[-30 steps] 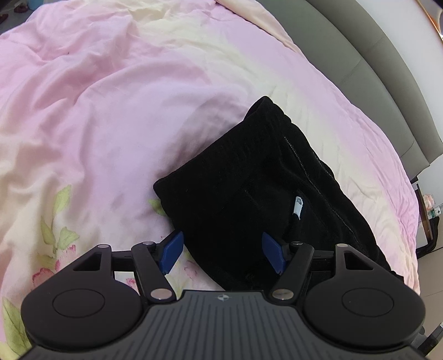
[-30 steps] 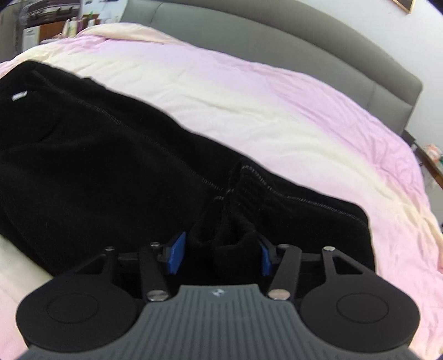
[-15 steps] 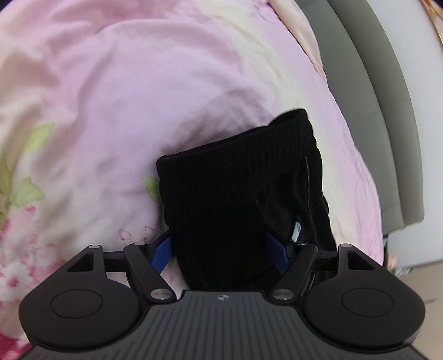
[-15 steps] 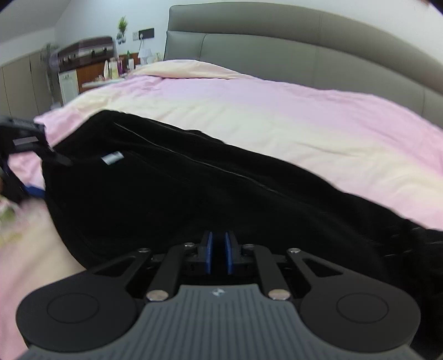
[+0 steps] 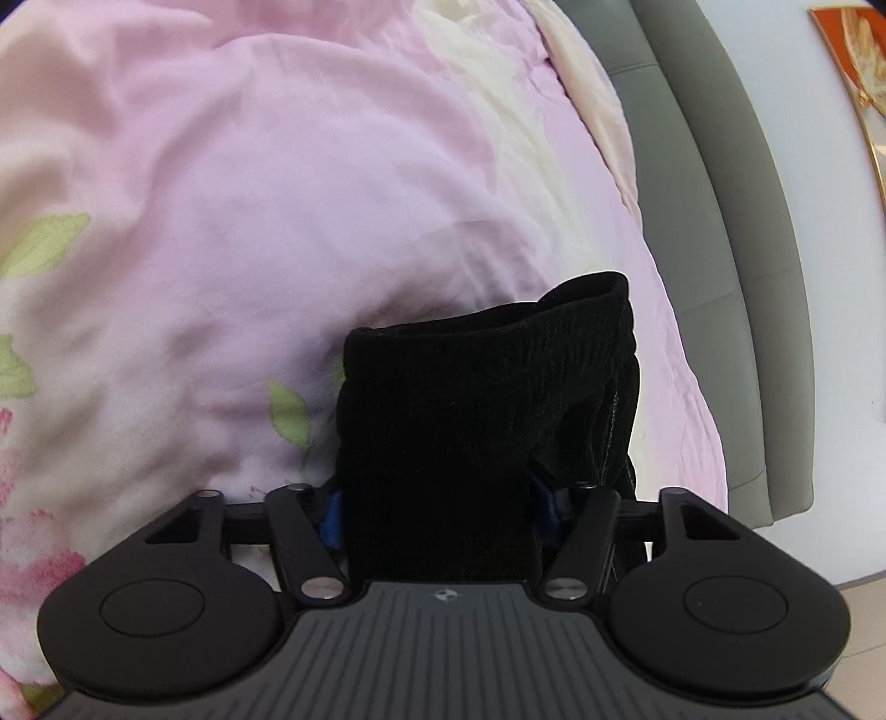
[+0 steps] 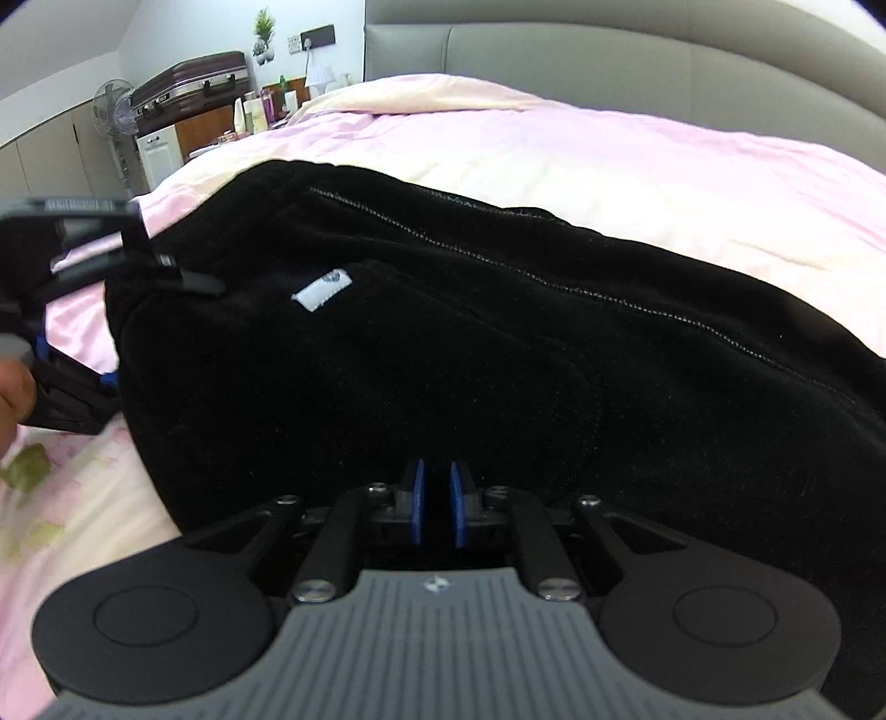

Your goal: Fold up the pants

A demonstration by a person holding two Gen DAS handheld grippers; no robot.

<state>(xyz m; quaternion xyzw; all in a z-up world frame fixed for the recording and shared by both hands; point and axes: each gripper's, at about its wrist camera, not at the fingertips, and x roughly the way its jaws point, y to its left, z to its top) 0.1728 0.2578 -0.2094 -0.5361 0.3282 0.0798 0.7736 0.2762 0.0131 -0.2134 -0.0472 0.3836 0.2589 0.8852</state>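
The black pants (image 6: 470,343) lie on the pink bed, with a white label (image 6: 324,291) facing up. In the left wrist view the waistband end (image 5: 487,399) bulges up between my left gripper's (image 5: 437,509) fingers, which are wide apart around the cloth. My right gripper (image 6: 434,507) is shut on a thin fold of the pants' near edge. The left gripper also shows in the right wrist view (image 6: 66,343) at the pants' left end.
A pink and cream floral duvet (image 5: 221,221) covers the bed. A grey padded headboard (image 6: 609,50) runs along the far side. A suitcase (image 6: 191,80), a fan and bottles stand at the back left.
My left gripper moved forward so the waistband sits deep between its fingers. My right gripper closed from open around a bunched fold to shut on the cloth and the view swung left.
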